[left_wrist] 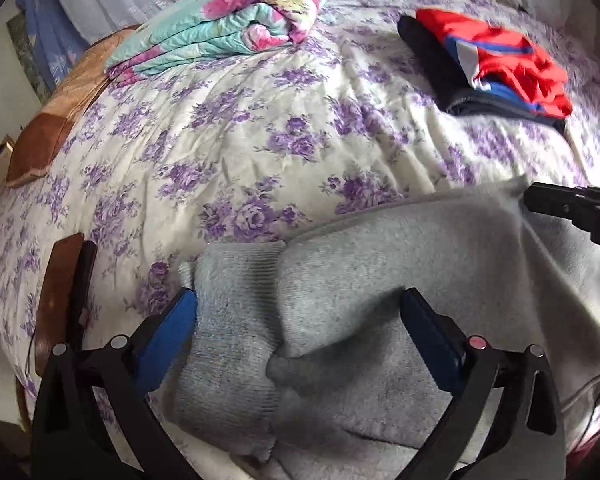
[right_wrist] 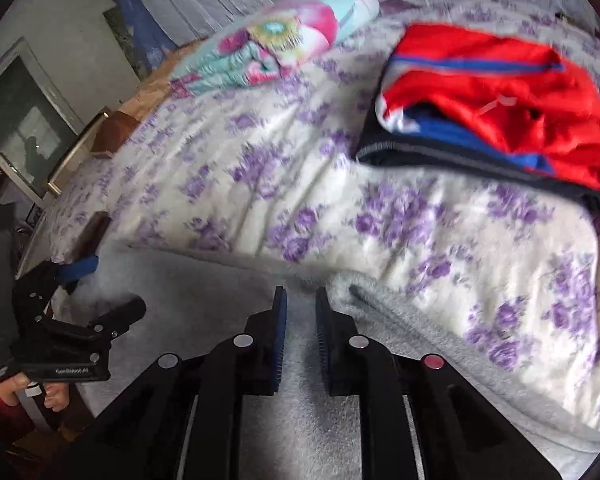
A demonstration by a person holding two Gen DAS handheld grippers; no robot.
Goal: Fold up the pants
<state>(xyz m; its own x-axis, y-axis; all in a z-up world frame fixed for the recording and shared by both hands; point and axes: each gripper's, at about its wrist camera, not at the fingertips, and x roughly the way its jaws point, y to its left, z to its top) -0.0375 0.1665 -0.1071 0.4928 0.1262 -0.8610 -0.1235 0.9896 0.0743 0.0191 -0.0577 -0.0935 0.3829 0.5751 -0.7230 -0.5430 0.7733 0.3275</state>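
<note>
Your left gripper stands released around 1 grey pants cuff; your right gripper looks clenched on their fabric. 1 clothes stack, 1 folded quilt.

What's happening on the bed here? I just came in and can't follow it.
A person with a gripper in each hand is folding grey pants on the floral bedspread. The left gripper is open around a ribbed cuff, while the right gripper, nearly closed, pinches the fabric's edge. Folded red-and-blue clothes lie further back.
</note>
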